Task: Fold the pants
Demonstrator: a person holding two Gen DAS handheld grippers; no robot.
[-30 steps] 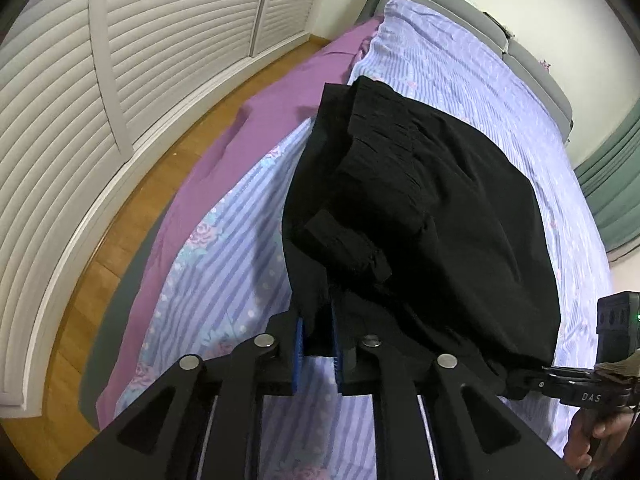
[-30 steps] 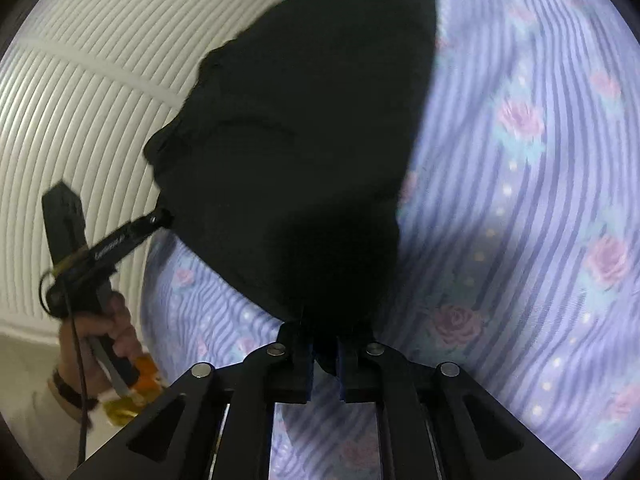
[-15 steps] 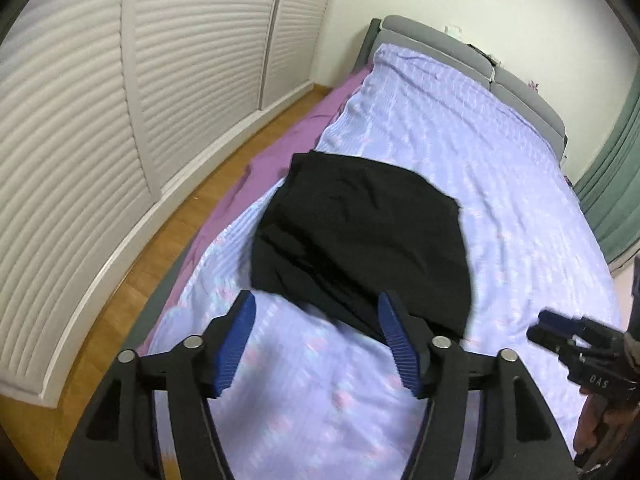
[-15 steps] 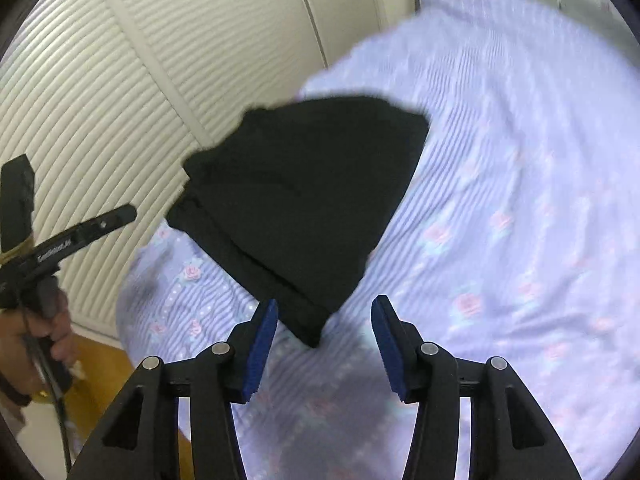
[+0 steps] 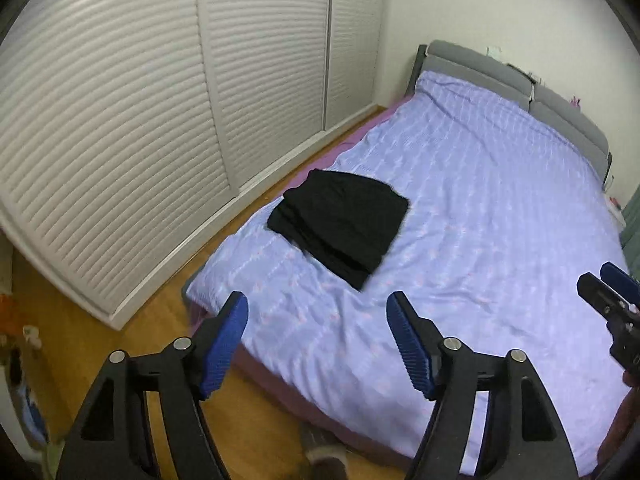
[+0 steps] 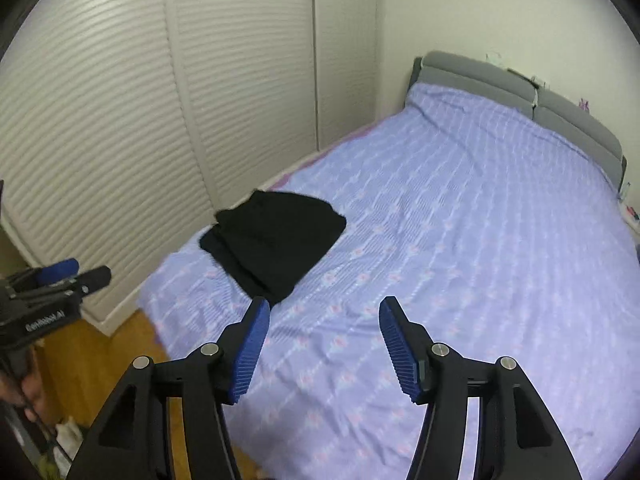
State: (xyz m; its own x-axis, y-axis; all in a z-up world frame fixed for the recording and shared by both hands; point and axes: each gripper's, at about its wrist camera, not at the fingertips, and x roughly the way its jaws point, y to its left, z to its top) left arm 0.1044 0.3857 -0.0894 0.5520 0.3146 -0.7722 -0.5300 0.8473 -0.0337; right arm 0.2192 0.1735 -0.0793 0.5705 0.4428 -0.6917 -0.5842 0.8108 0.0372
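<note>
I've pulled both hand-held grippers back from the pants point(image 5: 340, 222); my left hand-held gripper point(image 5: 318, 344) and right hand-held gripper point(image 6: 322, 348) gape wide, empty. The folded pants lie near the bed's point(image 5: 500, 208) left edge.

right claw point(image 5: 612, 292) cropped, floor clutter point(image 5: 24, 336) blurred
</note>
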